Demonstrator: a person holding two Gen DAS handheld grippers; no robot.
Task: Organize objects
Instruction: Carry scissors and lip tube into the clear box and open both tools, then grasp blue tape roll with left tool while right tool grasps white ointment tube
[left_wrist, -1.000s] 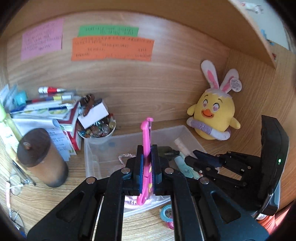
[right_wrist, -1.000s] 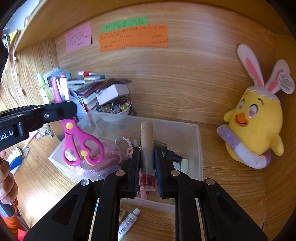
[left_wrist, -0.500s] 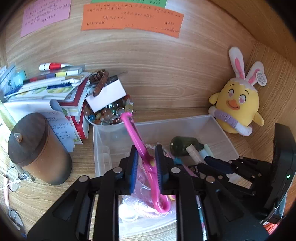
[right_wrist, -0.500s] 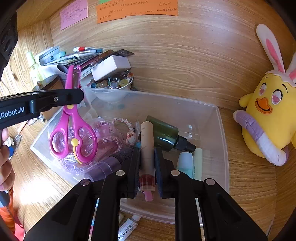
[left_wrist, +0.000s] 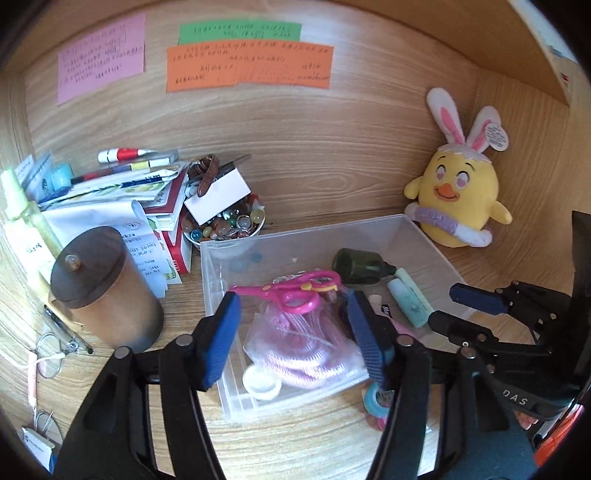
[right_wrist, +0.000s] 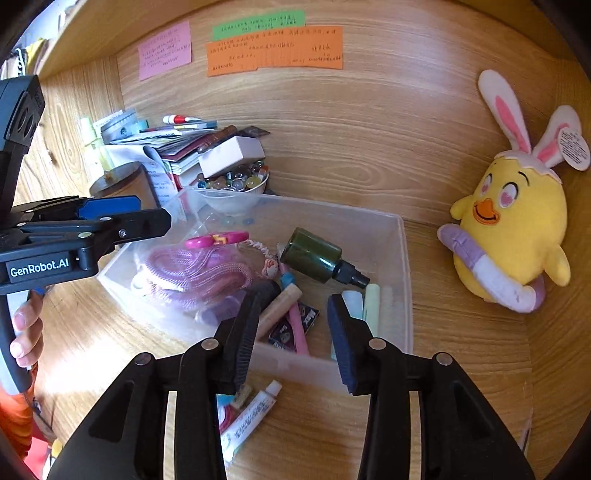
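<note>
- Clear plastic, rectangular and open-topped, the storage bin (left_wrist: 413, 225) sits on the wood-grain desk (right_wrist: 461, 354) and already holds most of the small clutter.
- Inside it lie the pink-handled child's scissors (left_wrist: 291, 291), flat on a clear bag of pink-purple cord (left_wrist: 299, 343), with a dark green spray bottle (right_wrist: 314, 256) on its side toward the back.
- A beige cylindrical tube (right_wrist: 279, 306) rests slantwise near the bin's front wall, beside pale green and blue sticks (right_wrist: 369, 302).
- The left gripper (left_wrist: 291, 332) hangs over the bag with its blue-padded tongs spread wide and nothing between them.
- The right gripper (right_wrist: 291, 332) hovers at the front edge of the bin, its tongs likewise spread and empty.
- Judged from this, the sorting is well along: scissors and tube are in the bin.
- Left outside, just in front of the bin, are a small white squeeze tube (right_wrist: 247, 413) and a roll of patterned tape (left_wrist: 376, 400); these look like the next candidates.
- The yellow chick plush with rabbit ears (right_wrist: 509, 229) stands beside the bin against the wall, and the brown lidded canister (left_wrist: 103, 288) stands to the bin's left; whether they belong to the task I cannot tell.
</note>
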